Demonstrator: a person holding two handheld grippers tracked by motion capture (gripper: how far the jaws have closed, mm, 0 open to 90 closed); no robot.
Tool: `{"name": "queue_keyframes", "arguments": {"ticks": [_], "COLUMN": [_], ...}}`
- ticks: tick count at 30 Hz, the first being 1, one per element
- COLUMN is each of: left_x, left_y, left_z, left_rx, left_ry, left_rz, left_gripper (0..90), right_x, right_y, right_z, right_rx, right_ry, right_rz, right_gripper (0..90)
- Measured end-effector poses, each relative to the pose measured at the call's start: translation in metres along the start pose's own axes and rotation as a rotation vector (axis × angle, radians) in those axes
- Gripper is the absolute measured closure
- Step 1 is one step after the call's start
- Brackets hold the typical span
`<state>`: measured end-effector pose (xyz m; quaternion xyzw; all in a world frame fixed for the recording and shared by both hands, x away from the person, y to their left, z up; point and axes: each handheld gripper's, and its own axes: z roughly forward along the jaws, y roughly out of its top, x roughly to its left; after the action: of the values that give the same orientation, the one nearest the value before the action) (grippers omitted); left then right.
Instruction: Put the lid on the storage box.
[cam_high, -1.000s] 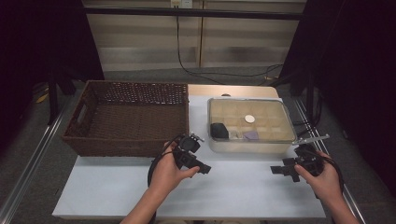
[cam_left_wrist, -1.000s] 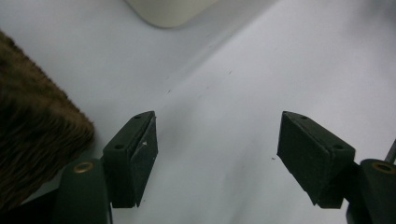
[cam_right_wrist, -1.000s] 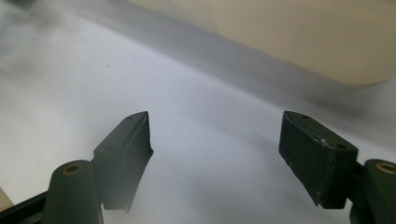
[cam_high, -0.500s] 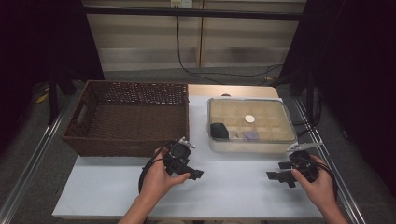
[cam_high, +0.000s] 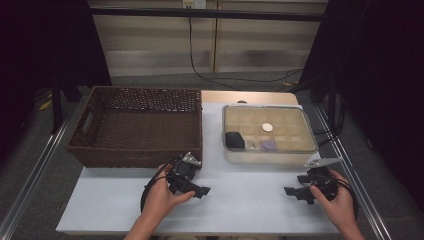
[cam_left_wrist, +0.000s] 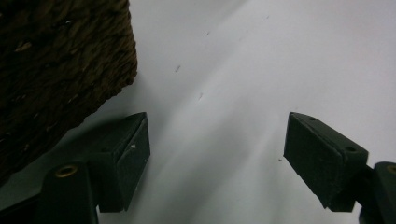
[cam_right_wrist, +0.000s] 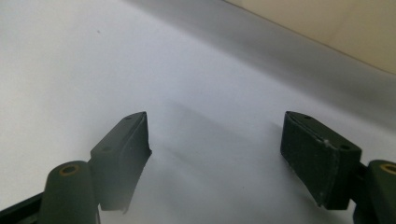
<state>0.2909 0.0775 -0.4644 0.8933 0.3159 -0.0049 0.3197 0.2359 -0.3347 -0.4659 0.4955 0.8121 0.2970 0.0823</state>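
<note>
Plainly, no brand, label or writing could be read on anything in these views. The left gripper (cam_high: 200, 190) lay low over the white table (cam_high: 240, 200), just in front of the wicker basket (cam_high: 135, 125); its jaws had just been opening and stood wide apart with nothing between them, only bare tabletop showing there in the left gripper view, with the basket's woven corner (cam_left_wrist: 60, 56) close at the upper left. The right gripper (cam_high: 294, 192) sat near the table's front right edge, jaws likewise spread and empty, just in front of the clear lidded compartment box (cam_high: 270, 134). Inside that box lay a small white disc (cam_high: 267, 127), a black object (cam_high: 234, 140) and a purplish piece (cam_high: 269, 145), too small to identify.
</note>
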Motion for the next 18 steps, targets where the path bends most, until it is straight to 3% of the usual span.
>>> {"name": "queue_keyframes", "arguments": {"ticks": [6,14,18], "left_x": [0.001,-0.004,-0.006], "left_y": [-0.007,-0.015,-0.019], "left_z": [0.000,0.002,0.003], "left_rx": [-0.022,-0.048,-0.058], "left_ry": [0.015,0.054,0.065], "left_rz": [0.024,0.105,0.147], "left_gripper": [22.3,18.7,17.1], "right_x": [0.005,0.014,0.014], "right_y": [-0.005,-0.013,-0.018], "right_z": [0.004,0.009,0.009], "right_rx": [-0.027,-0.067,-0.098], "right_ry": [-0.030,-0.078,-0.087], "right_rz": [-0.050,-0.110,-0.110], "right_gripper": [19.6,14.0,13.4]}}
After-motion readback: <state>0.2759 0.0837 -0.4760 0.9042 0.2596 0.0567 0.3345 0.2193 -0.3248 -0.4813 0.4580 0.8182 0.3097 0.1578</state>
